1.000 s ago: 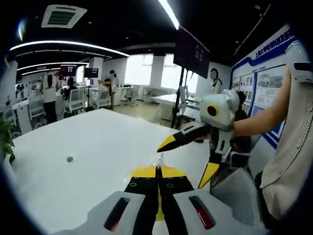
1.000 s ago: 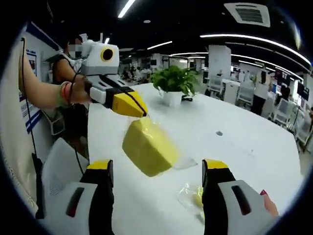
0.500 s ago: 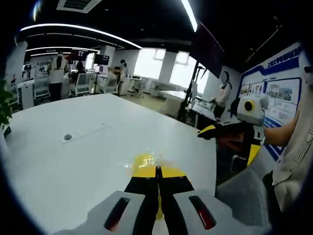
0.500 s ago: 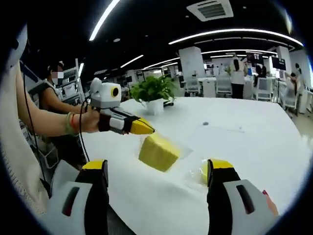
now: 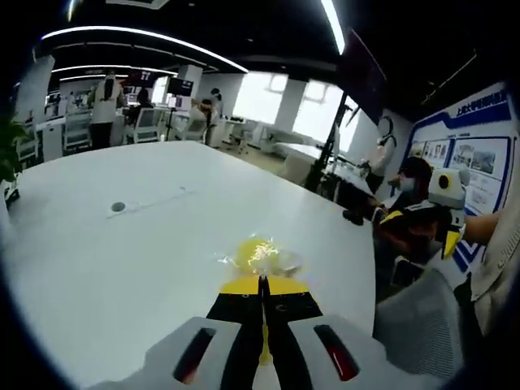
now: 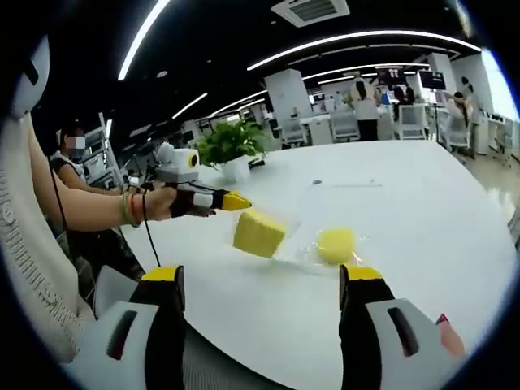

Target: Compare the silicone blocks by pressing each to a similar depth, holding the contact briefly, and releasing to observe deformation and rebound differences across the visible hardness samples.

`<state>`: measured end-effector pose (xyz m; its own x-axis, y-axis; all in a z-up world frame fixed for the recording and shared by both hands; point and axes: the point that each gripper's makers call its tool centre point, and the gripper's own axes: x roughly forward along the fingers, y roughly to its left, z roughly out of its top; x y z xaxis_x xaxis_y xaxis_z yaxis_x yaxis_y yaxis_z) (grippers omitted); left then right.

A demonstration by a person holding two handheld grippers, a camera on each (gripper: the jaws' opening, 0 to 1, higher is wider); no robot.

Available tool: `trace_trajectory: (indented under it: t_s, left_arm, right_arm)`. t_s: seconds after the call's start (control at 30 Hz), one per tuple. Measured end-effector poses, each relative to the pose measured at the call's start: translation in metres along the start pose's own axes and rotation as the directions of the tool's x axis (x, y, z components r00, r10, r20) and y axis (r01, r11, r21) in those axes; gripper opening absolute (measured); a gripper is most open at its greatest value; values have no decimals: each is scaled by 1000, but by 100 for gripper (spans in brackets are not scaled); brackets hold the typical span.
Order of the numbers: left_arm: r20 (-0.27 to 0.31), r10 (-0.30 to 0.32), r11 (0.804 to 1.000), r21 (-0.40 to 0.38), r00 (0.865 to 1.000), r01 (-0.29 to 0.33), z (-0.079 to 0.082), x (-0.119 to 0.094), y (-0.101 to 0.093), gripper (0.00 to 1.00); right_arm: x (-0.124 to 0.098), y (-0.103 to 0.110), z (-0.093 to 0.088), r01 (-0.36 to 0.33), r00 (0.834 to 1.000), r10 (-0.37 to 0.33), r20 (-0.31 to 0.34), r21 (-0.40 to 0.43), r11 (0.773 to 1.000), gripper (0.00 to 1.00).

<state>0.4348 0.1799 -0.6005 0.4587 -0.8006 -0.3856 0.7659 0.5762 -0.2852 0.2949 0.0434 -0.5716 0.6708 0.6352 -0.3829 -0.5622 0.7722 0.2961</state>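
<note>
Pulled back, right gripper (image 6: 260, 284) fingers gape wide; left gripper (image 6: 236, 201) fingers pinch yellow block's (image 6: 258, 233) wrapper near table edge (image 6: 244, 357).

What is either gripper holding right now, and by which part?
Nothing is held. The left gripper is shut beside the yellow block; the right gripper is open, short of both samples.

You have two yellow silicone blocks on the white table (image 6: 422, 236): one square block (image 6: 258, 233) to the left and one round block (image 6: 335, 244) just right of it, each in one clear wrapper. You hold two grippers, the left gripper (image 6: 240, 202) and the right gripper (image 6: 262, 286). One potted plant (image 6: 227, 146) stands at the far left.
</note>
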Motion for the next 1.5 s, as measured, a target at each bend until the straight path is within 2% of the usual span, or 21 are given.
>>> trace_trajectory:
  t_s: [0.1, 0.33, 0.5, 0.67, 0.93, 1.1, 1.2, 1.5]
  left_arm:
    - [-5, 21, 1000, 19, 1000, -21, 3, 0, 17, 0]
    - [-17, 81, 997, 6, 997, -81, 6, 3, 58, 0]
    - [-26, 113, 993, -18, 993, -113, 0, 7, 86, 0]
    - [-71, 142, 990, -18, 987, -143, -15, 18, 109, 0]
    - [-114, 147, 988, -25, 983, -151, -30, 26, 124, 0]
    - [-148, 152, 988, -6, 977, -154, -40, 33, 132, 0]
    - [-165, 155, 988, 6, 974, -156, -46, 36, 138, 0]
    - [-238, 181, 983, 85, 954, -165, -69, 37, 151, 0]
  right_arm:
    - [-1, 1, -2, 0, 1000, 0, -4, 13, 1000, 71]
    - [0, -1, -10, 1, 999, 0, -42, 16, 1000, 70]
    - [2, -3, -15, 9, 998, -7, -61, 25, 1000, 70]
    - [1, -9, -20, 31, 997, -28, -66, 47, 998, 70]
    - [1, -14, -24, 41, 995, -36, -92, 56, 998, 70]
    - [3, -13, -27, 43, 995, -36, -95, 65, 997, 70]
    - [5, -11, -34, 41, 992, -32, -118, 68, 997, 69]
    - [10, -7, -35, 25, 992, -14, -128, 84, 996, 70]
